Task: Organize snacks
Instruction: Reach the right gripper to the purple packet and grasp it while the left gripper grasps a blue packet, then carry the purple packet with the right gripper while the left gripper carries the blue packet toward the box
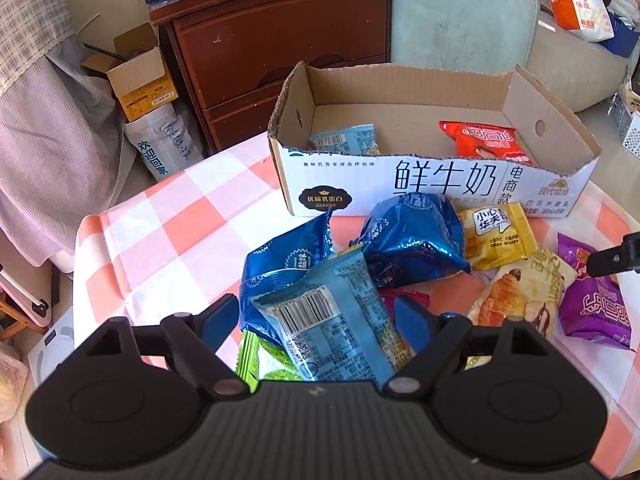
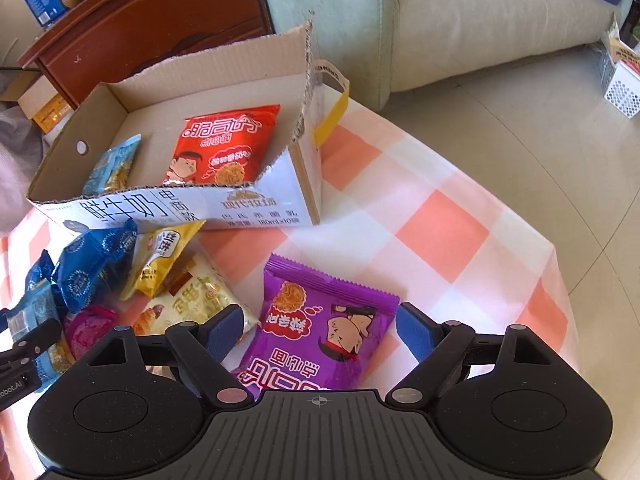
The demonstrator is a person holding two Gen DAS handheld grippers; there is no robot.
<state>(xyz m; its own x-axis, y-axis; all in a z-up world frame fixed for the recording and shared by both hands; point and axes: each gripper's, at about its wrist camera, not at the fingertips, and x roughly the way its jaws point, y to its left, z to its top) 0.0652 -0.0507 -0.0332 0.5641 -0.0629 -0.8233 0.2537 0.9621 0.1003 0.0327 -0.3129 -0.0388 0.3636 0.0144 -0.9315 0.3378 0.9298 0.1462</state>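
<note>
Straddling pale-blue packet (image 1: 332, 316) w/ left gripper (image 1: 316, 320) fingers released; right gripper (image 2: 320, 328), also released, over purple packet (image 2: 320, 328). Next: clench, carry to box (image 1: 400, 184) at 12.

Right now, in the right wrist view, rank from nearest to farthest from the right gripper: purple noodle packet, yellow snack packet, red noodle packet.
1. Purple noodle packet: between the open fingers of the right gripper.
2. Yellow snack packet: ahead-left, on the checked cloth beside the cardboard box.
3. Red noodle packet: farthest, inside the box.

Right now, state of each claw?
Left claw: open, fingers either side of the light blue packet, not clamped.
Right claw: open, straddling the purple packet, not gripping it.
</note>
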